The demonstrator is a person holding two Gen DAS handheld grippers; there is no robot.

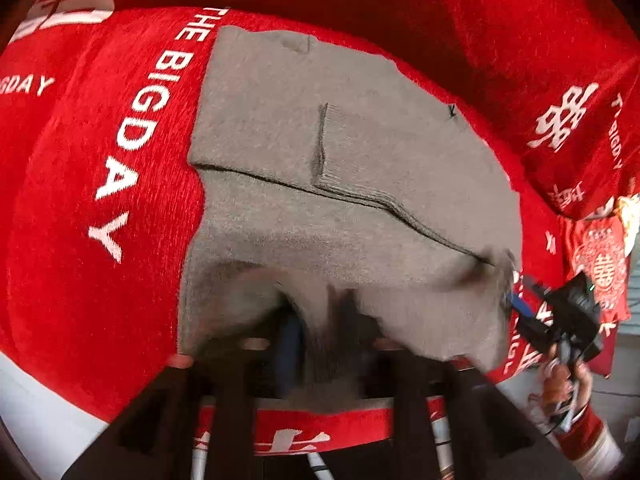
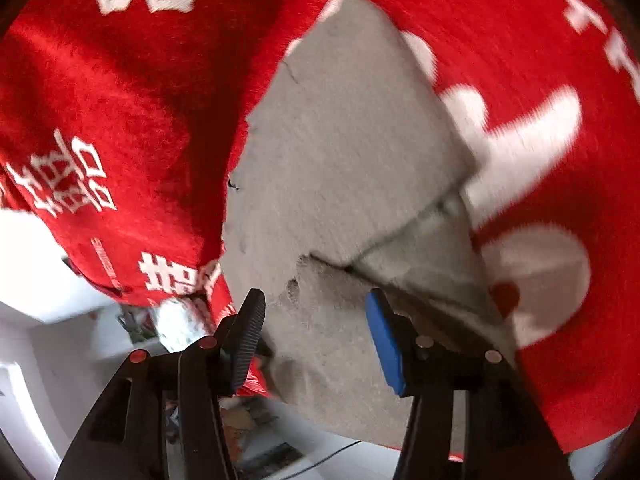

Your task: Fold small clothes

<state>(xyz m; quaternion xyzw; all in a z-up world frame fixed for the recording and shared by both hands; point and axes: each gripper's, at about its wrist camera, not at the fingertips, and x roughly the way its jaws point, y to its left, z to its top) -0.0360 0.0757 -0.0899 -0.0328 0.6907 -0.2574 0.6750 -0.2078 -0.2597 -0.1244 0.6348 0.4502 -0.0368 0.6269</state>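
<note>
A small grey knit garment point(image 1: 340, 152) lies partly folded on a red blanket point(image 1: 100, 160) with white lettering. My left gripper point(image 1: 316, 340) is shut on the garment's near edge, which bunches up over the blurred fingers. My right gripper point(image 2: 316, 340) is open, its black ribbed finger point(image 2: 248, 336) and blue-padded finger point(image 2: 386, 344) standing either side of the garment's corner point(image 2: 332, 320). The right gripper also shows in the left wrist view point(image 1: 560, 320), at the garment's right corner. The garment fills the middle of the right wrist view point(image 2: 344, 140).
The red blanket point(image 2: 120, 80) covers the surface and rises in folds behind. A red packet with a white emblem point(image 1: 600, 264) lies at the far right. A white floor point(image 2: 60, 320) shows beyond the blanket's edge.
</note>
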